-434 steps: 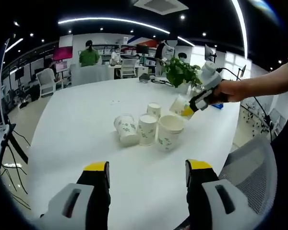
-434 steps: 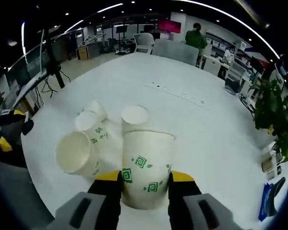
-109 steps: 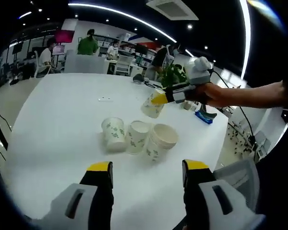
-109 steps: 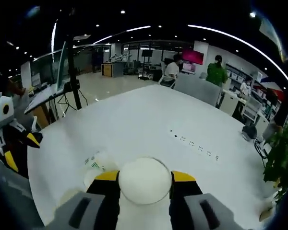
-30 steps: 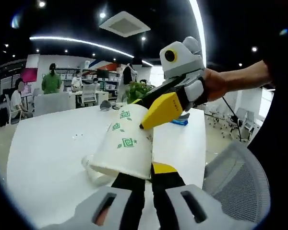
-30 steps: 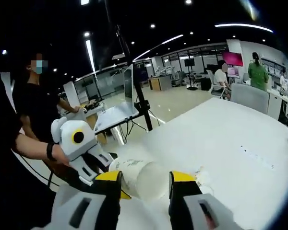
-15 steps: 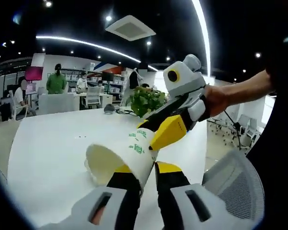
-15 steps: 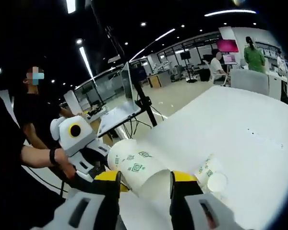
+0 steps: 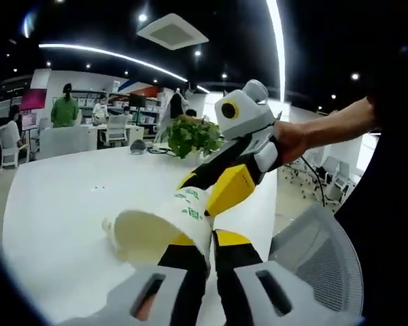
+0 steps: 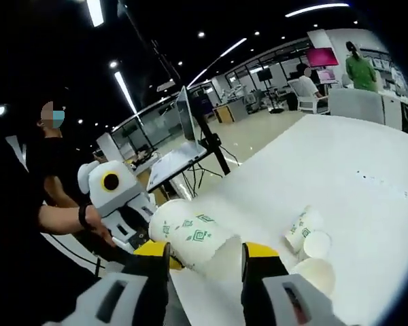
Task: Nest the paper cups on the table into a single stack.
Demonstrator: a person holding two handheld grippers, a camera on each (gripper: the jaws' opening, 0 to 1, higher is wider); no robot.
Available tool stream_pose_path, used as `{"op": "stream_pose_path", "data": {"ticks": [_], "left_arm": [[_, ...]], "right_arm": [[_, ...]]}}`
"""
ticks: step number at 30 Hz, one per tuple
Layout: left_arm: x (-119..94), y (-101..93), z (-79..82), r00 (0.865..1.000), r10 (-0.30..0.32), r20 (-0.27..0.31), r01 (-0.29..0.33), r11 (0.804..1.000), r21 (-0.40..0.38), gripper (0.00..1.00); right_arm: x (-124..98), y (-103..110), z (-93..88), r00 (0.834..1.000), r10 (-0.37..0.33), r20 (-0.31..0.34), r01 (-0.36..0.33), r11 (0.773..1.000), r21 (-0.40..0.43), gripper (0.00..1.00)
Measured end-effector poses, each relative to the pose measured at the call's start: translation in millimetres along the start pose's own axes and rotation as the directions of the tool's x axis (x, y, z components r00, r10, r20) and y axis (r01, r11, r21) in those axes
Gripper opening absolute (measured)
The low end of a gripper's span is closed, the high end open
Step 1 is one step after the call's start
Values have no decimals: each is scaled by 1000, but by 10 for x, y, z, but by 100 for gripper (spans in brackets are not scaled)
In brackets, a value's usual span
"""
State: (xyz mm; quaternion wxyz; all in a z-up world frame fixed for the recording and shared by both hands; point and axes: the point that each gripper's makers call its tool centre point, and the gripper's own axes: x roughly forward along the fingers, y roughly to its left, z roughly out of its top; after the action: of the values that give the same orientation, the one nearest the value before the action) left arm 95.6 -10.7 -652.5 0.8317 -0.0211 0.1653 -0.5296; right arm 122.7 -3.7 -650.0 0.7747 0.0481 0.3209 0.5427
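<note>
1. The left gripper (image 9: 202,246) has its fingers pinched on the rim of a paper cup (image 9: 164,228), up above the bench (image 9: 51,207).
2. The right gripper (image 10: 205,259) fingers squeeze the same cup's sides.
3. Three more cups (image 10: 311,247) sit on the bench.

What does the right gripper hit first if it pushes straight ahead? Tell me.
The paper cup already sitting between the right gripper's jaws. Just behind it, along roughly the same line, is the left gripper, which grips the same cup; depth between them is hard to judge.
</note>
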Motion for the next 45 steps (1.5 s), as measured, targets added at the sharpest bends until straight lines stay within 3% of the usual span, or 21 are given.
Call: {"op": "stream_pose_path", "data": {"ticks": [6,13,19,30,37,41,43,45], "left_arm": [[23,-4,-15,1000,-11,-11,11,1000,3,0],[78,141,-77,996,16,-86,-13,999,42,0],[161,188,-13,995,4,-101,2,999,52,0],[469,289,7,976,-19,-216,52,988,147,0],[635,385,-76,945,-27,-326,90,980,180,0],[736,368,-65,923,-35,-384,144,955,259,0],[817,406,-78,903,-41,-428,182,939,293,0],[867,314,-131,879,-50,-475,223,922,316,0]], "right_arm": [[-52,-6,-73,1000,-25,-14,24,999,-30,42],[-179,-208,-234,984,-167,-67,154,972,-176,57],[-322,-370,-211,964,-266,4,263,950,-172,69],[-592,-488,-336,934,-356,40,357,920,-162,82],[-685,-531,-401,922,-383,53,387,911,-141,82],[-707,-542,-460,921,-386,52,390,911,-134,82],[-731,-522,-490,922,-385,50,388,913,-124,82],[-742,-546,-535,919,-391,47,394,911,-122,82]]}}
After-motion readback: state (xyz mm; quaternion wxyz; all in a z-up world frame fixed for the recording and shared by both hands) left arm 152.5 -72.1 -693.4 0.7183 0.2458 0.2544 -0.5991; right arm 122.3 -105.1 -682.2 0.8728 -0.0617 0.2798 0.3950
